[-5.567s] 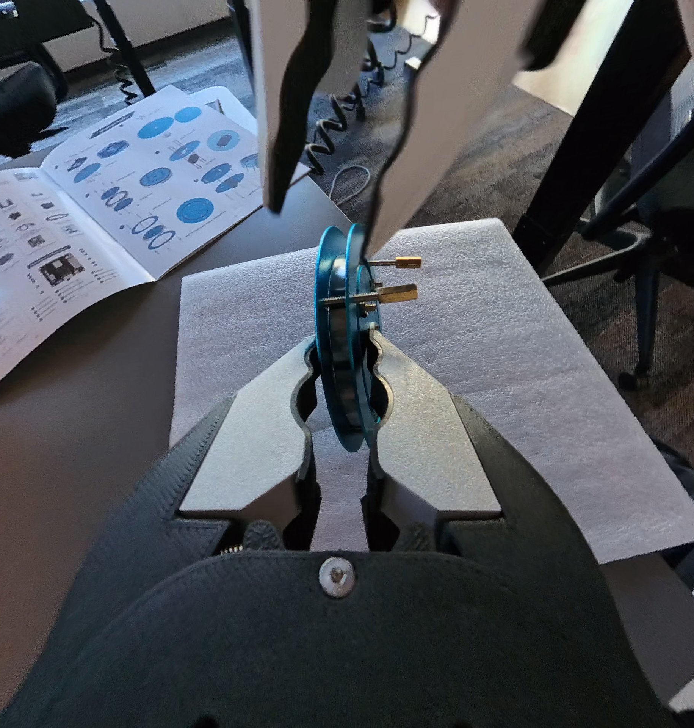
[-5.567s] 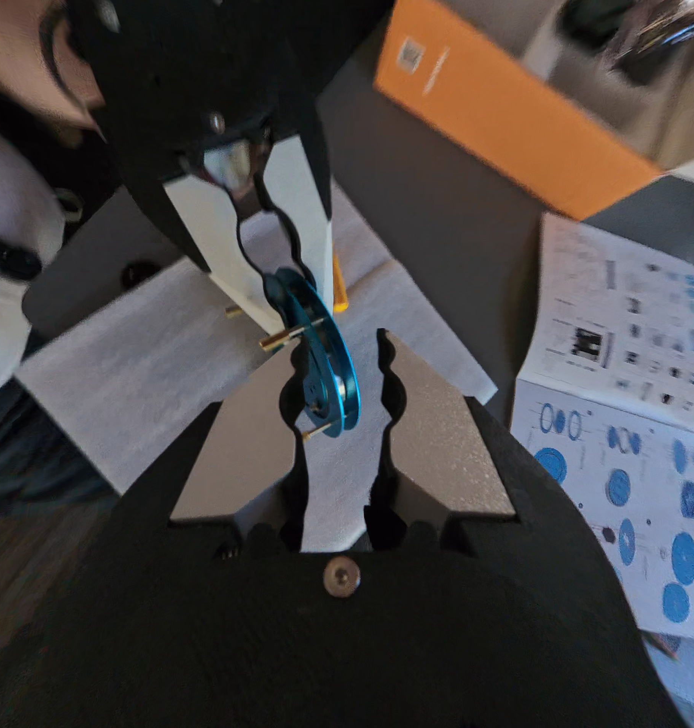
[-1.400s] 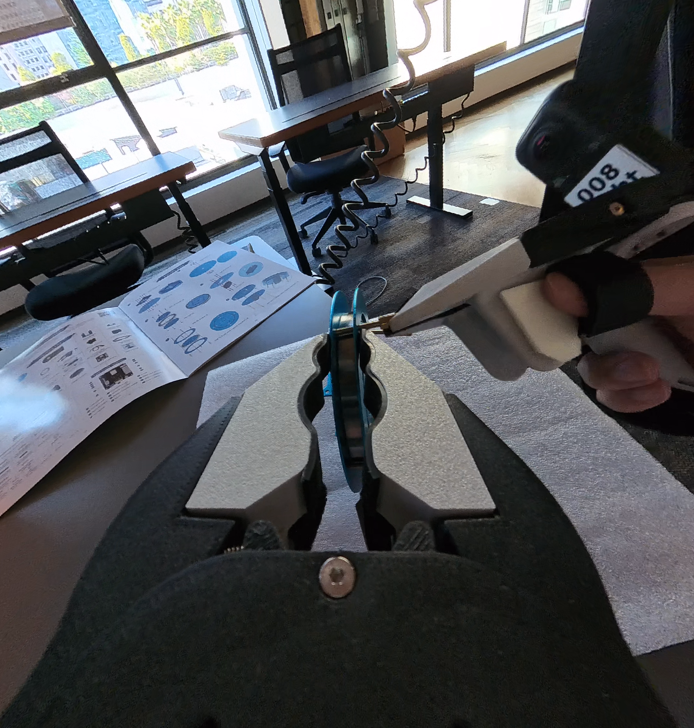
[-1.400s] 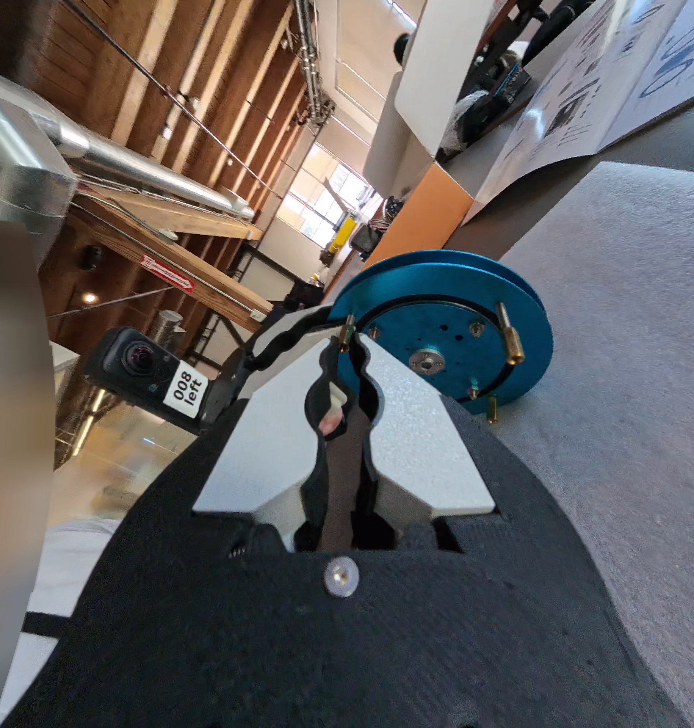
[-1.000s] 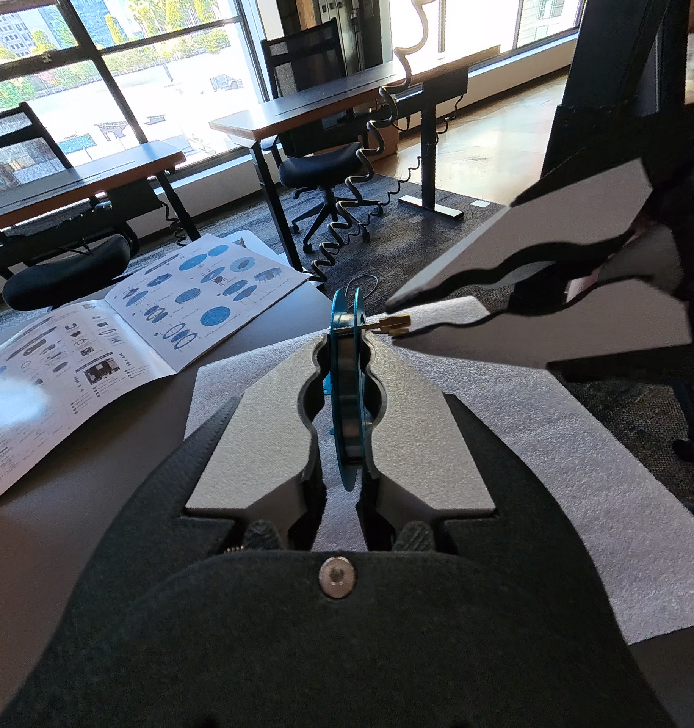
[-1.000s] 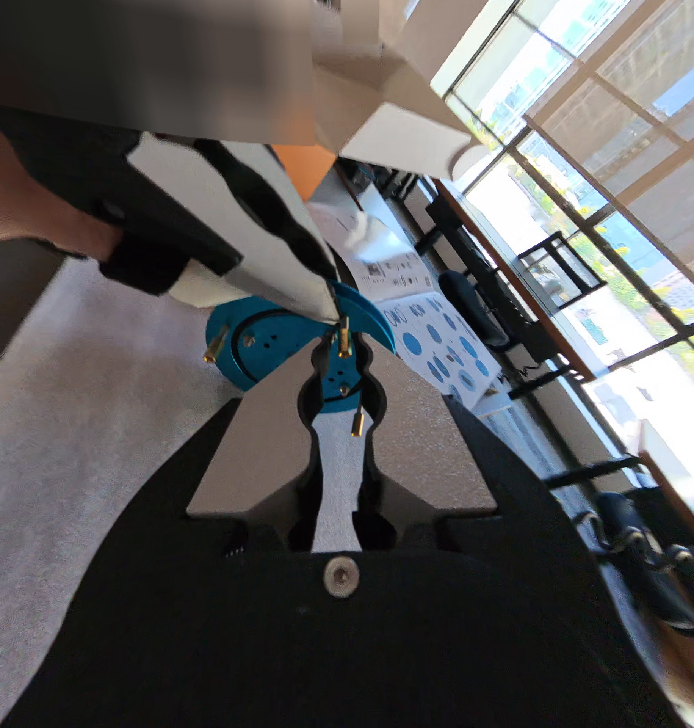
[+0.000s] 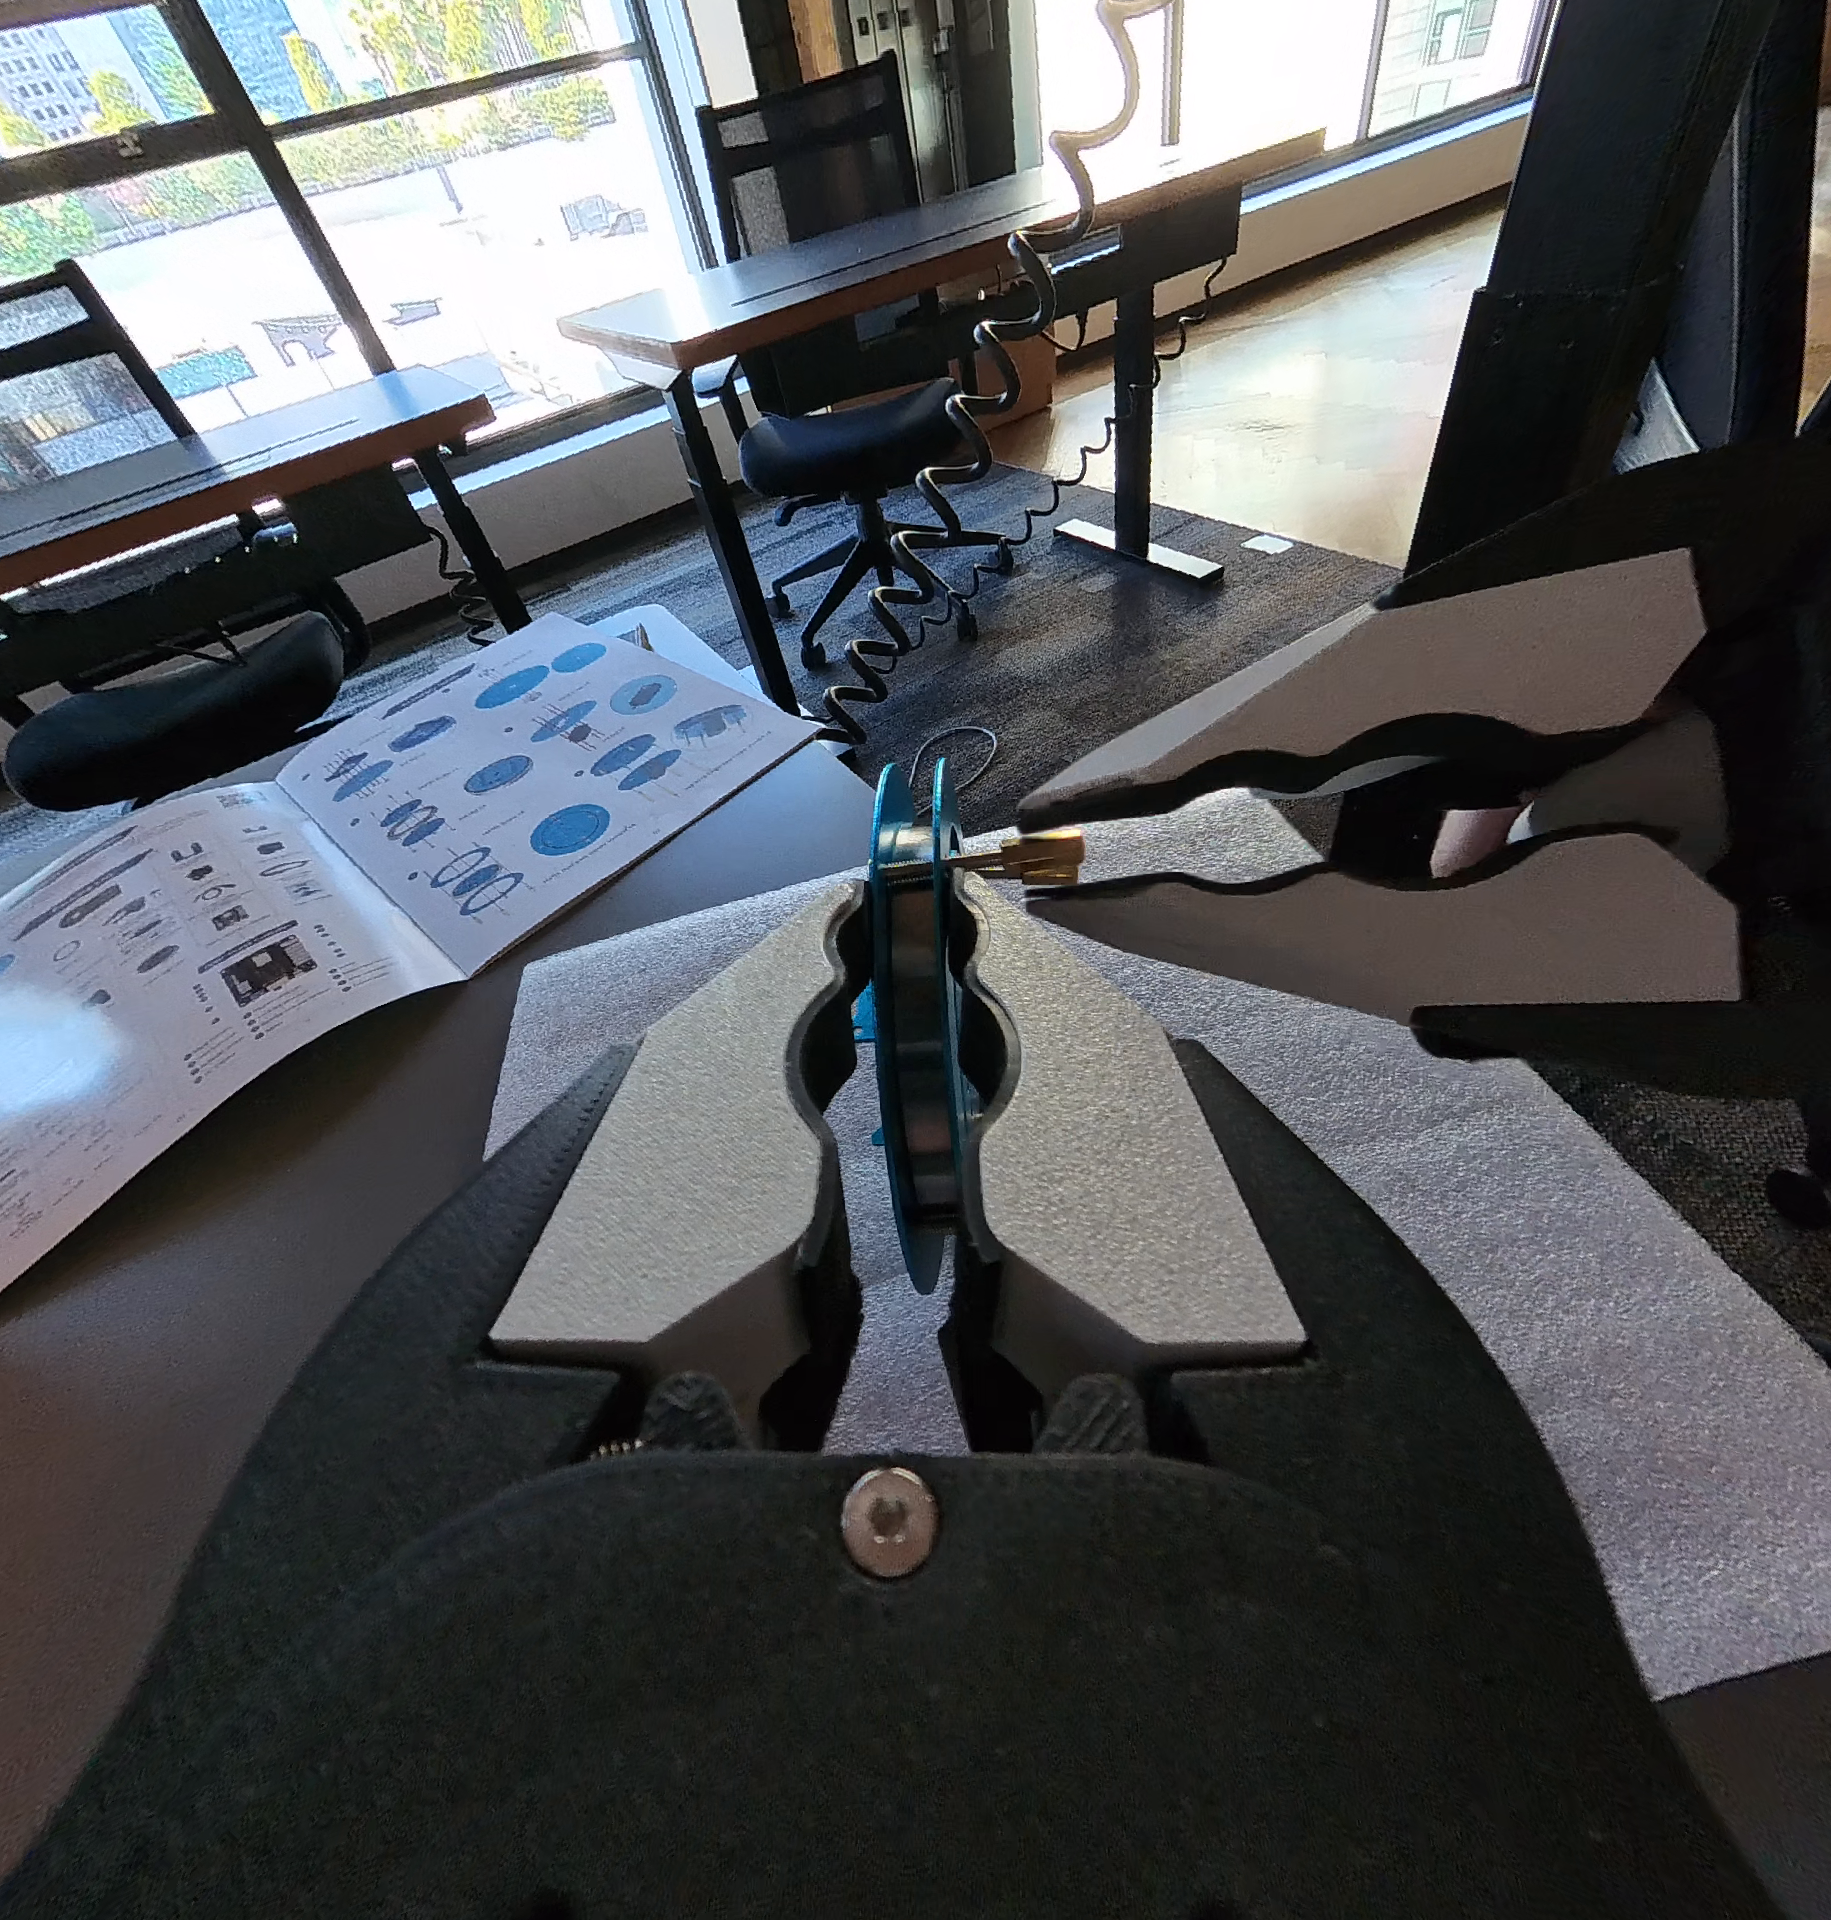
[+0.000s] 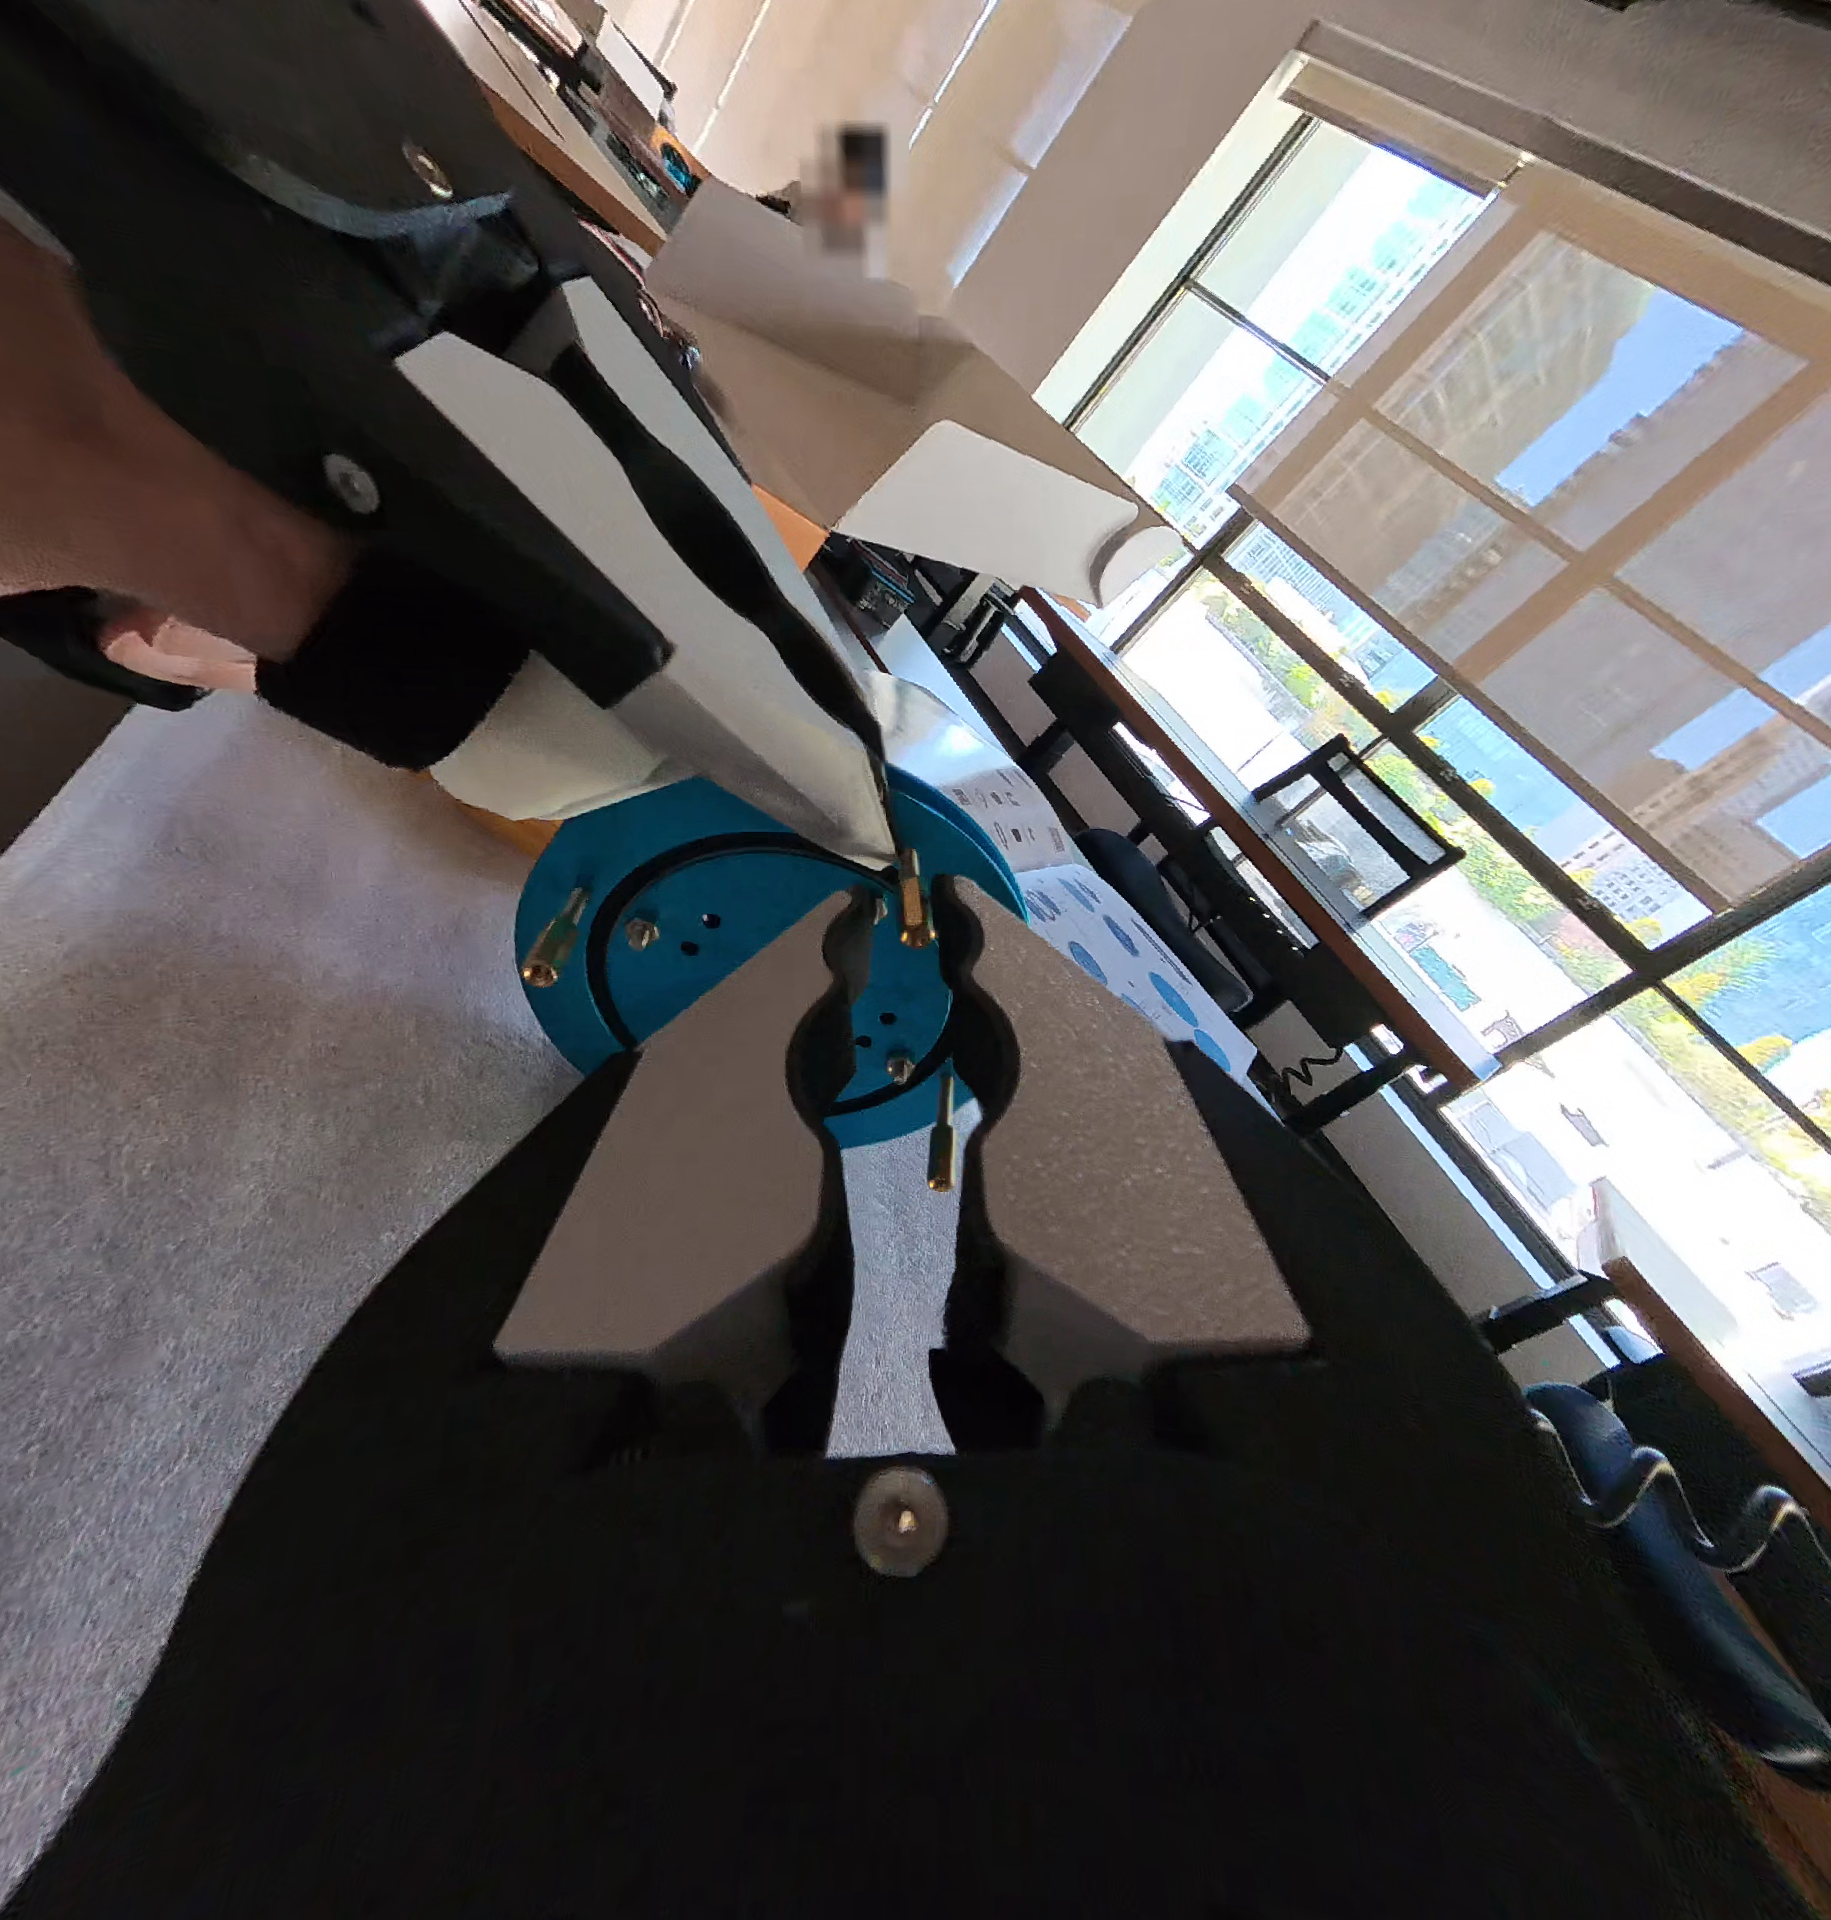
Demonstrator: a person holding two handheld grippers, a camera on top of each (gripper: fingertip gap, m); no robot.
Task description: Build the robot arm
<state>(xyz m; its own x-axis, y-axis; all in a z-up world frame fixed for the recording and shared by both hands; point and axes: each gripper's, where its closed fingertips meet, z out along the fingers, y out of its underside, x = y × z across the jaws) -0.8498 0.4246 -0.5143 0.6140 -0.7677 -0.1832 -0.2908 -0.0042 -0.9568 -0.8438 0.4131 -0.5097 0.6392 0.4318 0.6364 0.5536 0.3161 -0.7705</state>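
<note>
The table (image 7: 163, 1299) is dark and wide, with loads of free surface to my left; its far edge drops off just past the booklet (image 7: 350, 831), and the right side ends at the carpet. A white foam sheet (image 7: 1410, 1299) covers the middle, its right and near edges running close to the table's rim; most of it is bare, so there's room to slide about.

The open booklet lies left of the foam, its corner just touching or overlapping it, can't quite tell. An orange box (image 8: 495, 826) sits behind the disc, mostly hidden by my left gripper.

My left gripper (image 7: 906, 914) is clamped on the blue disc (image 7: 916, 1039), holding it upright on edge over the foam; whether the bottom rim touches the foam I can't see. It's really two thin plates with a gap between.

My right gripper (image 8: 895, 904) comes in from the side, jaws a little apart with a brass post (image 7: 1041, 859) sticking out of the disc between the tips; can't tell if they actually bite on it. Two more posts (image 8: 556, 940) poke out of the same face; the disc's far half is cut off by my own fingers.
</note>
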